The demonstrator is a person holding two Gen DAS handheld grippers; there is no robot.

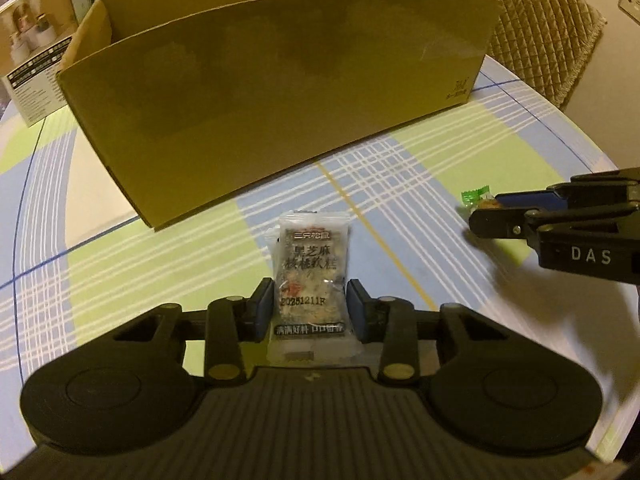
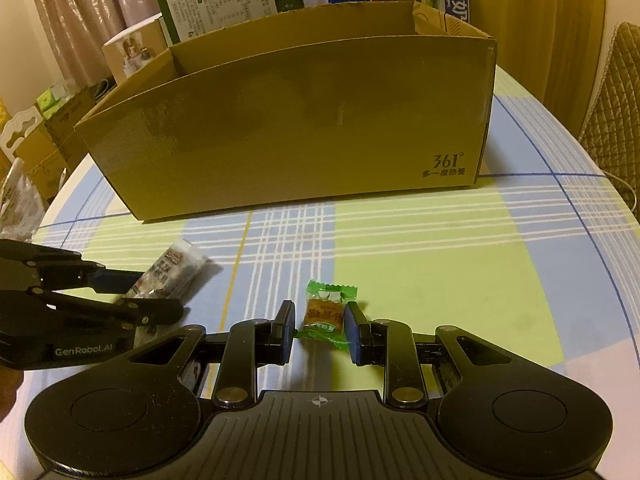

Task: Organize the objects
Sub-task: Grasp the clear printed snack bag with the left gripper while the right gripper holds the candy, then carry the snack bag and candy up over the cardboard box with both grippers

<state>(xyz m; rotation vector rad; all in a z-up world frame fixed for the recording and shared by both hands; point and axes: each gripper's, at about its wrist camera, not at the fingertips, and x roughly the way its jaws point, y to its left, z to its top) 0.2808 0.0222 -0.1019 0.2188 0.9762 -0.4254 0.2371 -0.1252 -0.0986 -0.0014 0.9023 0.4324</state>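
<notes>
- A round tabletop (image 2: 420,248) under a plaid cloth of blue, green and white carried everything; a quilted chair back (image 1: 540,28) stood past its far right edge, curtains (image 2: 80,8) and stacked printed cartons (image 2: 232,0) beyond its far edge.
- An open cardboard box (image 2: 288,120) sat toward the far edge, its long side facing both grippers.
- The left gripper (image 1: 308,304) stood released, a clear snack packet (image 1: 310,280) lying on the cloth between its blue pads (image 1: 262,308), small gaps on each side.
- The right gripper (image 2: 318,326) was likewise released around a green-wrapped candy (image 2: 325,312) flat on the cloth nearer the front edge, the right pad close to the wrapper.
- The box's inside stayed hidden behind its wall; whether any pad touched a wrapper could not be told.
</notes>
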